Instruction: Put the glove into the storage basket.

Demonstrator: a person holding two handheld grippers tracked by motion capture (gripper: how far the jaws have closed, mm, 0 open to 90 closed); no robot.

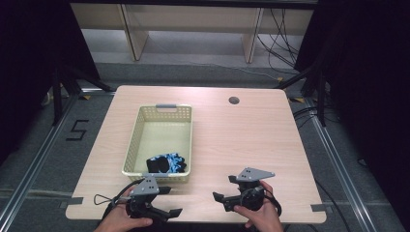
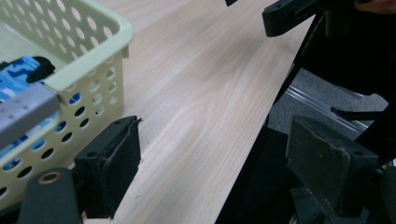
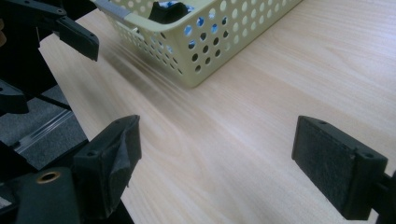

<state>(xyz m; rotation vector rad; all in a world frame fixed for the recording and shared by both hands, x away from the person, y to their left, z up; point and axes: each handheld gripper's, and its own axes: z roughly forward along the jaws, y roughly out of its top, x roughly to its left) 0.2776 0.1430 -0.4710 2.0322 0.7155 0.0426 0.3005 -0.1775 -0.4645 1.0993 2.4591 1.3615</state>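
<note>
A pale yellow perforated basket (image 1: 138, 126) stands on the left half of the wooden table (image 1: 241, 140). A black and blue patterned cloth item (image 1: 167, 163) lies at its near end. It shows through the basket wall (image 2: 88, 51) as blue fabric (image 2: 14, 79). My left gripper (image 1: 170, 201) is held at the table's front edge just below the basket, open and empty (image 2: 219, 158). My right gripper (image 1: 224, 187) is open and empty over bare wood (image 3: 215, 154), right of the basket (image 3: 210, 42). The two grippers point toward each other.
A round cable hole (image 1: 234, 100) sits near the table's far edge. Floor rails run along both sides, with a taped "5" (image 1: 77, 129) on the left. Wooden furniture legs (image 1: 133, 34) and cables (image 1: 280, 43) stand beyond the table.
</note>
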